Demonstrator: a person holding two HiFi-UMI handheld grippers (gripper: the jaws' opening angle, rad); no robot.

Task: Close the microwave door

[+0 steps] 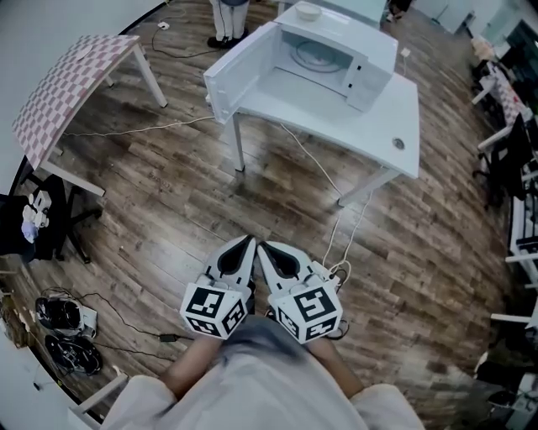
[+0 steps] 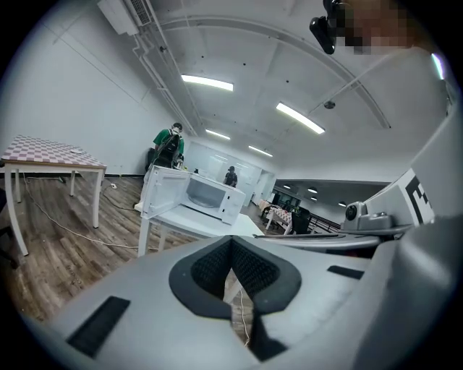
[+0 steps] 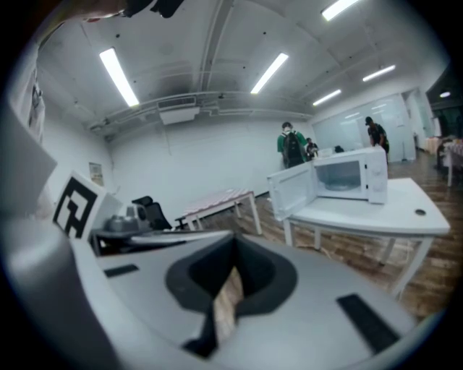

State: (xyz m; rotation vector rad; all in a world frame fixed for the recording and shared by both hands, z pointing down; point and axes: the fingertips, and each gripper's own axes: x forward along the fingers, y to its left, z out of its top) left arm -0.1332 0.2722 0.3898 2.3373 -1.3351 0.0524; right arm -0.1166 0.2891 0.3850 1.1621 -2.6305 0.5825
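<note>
The white microwave (image 1: pixel 336 50) stands on a white table (image 1: pixel 370 126) far ahead, its door (image 1: pixel 244 71) swung wide open to the left. The turntable shows inside. Both grippers are held close to my body, well short of the table. My left gripper (image 1: pixel 250 241) and right gripper (image 1: pixel 261 245) sit side by side, each shut with nothing between the tips. The left gripper view shows the left gripper (image 2: pixel 231 242) below the distant microwave (image 2: pixel 210 196) and its door (image 2: pixel 160 194). The right gripper view shows the right gripper (image 3: pixel 233 242), the microwave (image 3: pixel 347 177) and the door (image 3: pixel 293 191).
A checkered table (image 1: pixel 71 84) stands at the left, with a black chair (image 1: pixel 42 218) and bags (image 1: pixel 63 332) near it. Cables and a power strip (image 1: pixel 336 270) lie on the wooden floor between me and the white table. A person (image 1: pixel 229 21) stands behind the microwave.
</note>
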